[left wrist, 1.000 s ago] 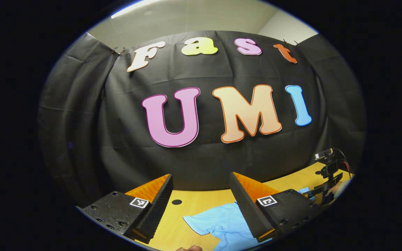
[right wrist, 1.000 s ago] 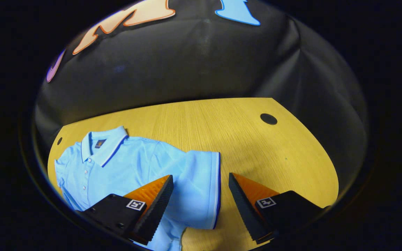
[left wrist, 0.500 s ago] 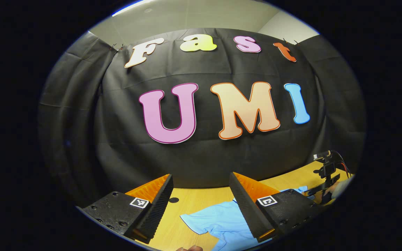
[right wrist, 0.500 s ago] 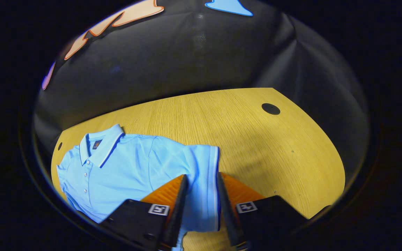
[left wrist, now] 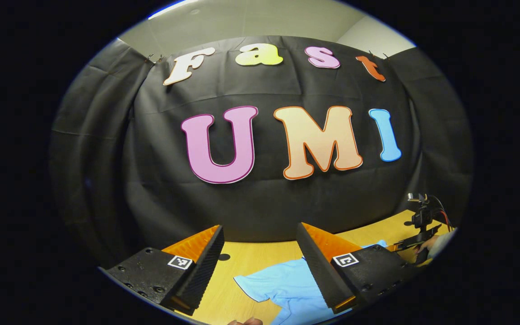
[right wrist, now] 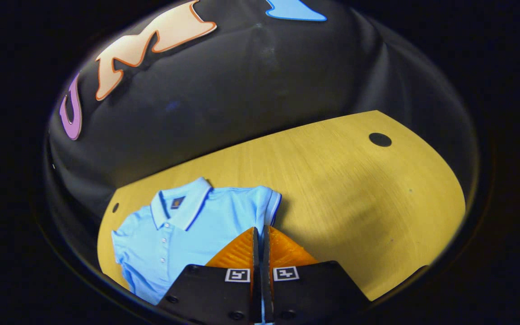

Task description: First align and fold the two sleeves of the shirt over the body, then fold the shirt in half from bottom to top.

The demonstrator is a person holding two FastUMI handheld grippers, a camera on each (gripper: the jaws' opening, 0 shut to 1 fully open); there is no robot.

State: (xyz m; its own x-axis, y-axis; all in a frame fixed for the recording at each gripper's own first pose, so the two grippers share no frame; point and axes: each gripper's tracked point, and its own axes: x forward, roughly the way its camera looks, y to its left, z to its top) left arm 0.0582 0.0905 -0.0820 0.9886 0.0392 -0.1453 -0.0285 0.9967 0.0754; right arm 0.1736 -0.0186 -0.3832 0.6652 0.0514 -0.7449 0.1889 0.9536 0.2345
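The light blue short-sleeved polo shirt (right wrist: 183,230) lies on the yellow wooden table (right wrist: 355,198). The right gripper (right wrist: 260,234) is pinched together on the shirt's sleeve (right wrist: 266,203), lifting it over the body. The left gripper (left wrist: 260,234) hangs above the table with fingers spread, holding nothing

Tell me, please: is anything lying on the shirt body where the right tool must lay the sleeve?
Nothing visible does. The right tool is shut on the sleeve, and the shirt body beside it lies bare on the table.
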